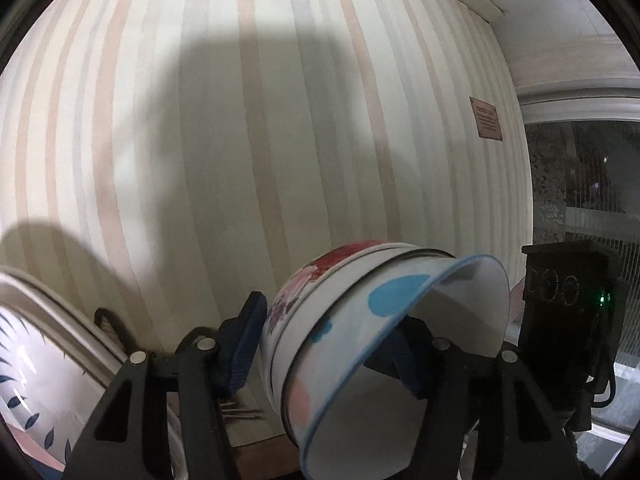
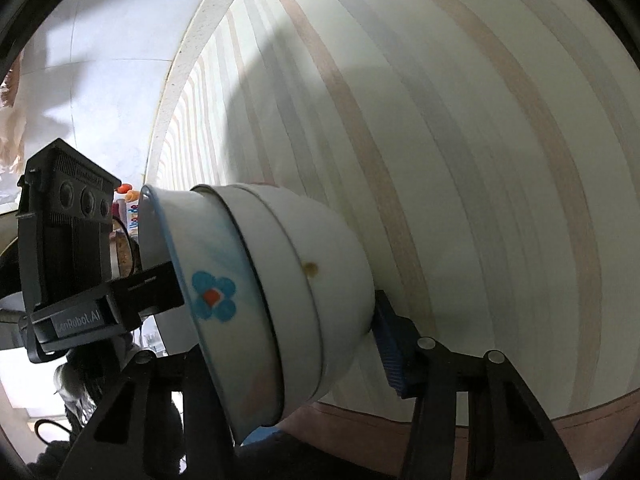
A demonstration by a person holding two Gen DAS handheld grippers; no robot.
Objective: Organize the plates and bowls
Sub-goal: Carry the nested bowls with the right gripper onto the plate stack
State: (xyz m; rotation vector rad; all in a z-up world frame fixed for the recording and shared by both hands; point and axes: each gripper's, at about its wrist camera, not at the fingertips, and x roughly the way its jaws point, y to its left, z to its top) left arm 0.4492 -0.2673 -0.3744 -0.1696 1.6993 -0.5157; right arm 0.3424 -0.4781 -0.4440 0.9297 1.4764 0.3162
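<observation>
The left claw [image 1: 326, 344] grips a tilted stack of nested bowls [image 1: 360, 328] between its blue pads; the right claw [image 2: 288, 344] clamps the same stack from the opposite side, both raised before striped wallpaper [image 1: 200, 120], a leaf-patterned plate [image 1: 44, 364] lower left.

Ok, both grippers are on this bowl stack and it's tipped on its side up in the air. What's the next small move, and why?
Probably roll the stack back upright, slowly, before carrying it anywhere. The bowl stack lies nearly sideways between the left gripper and the right gripper, with the blue-rimmed bowl only nested among the other bowls, so it could slide apart.
</observation>
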